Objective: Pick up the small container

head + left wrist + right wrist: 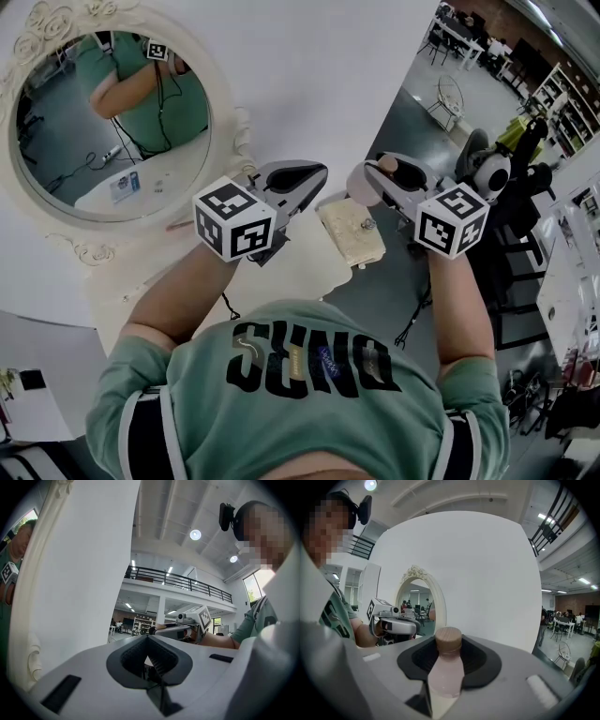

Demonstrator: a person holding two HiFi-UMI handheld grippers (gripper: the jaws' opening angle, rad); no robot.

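The small container is a pale pink bottle with a tan cap. It sits between the jaws of my right gripper, which is shut on it and held up in the air at chest height. In the right gripper view the bottle stands upright between the dark pads, with its cap at the top. My left gripper hovers just left of it. In the left gripper view the left gripper has its pads together and nothing between them.
An oval mirror in an ornate cream frame hangs on the white wall at the left. A cream cabinet top with a small knob lies below the grippers. Chairs and tables stand on the grey floor at the far right.
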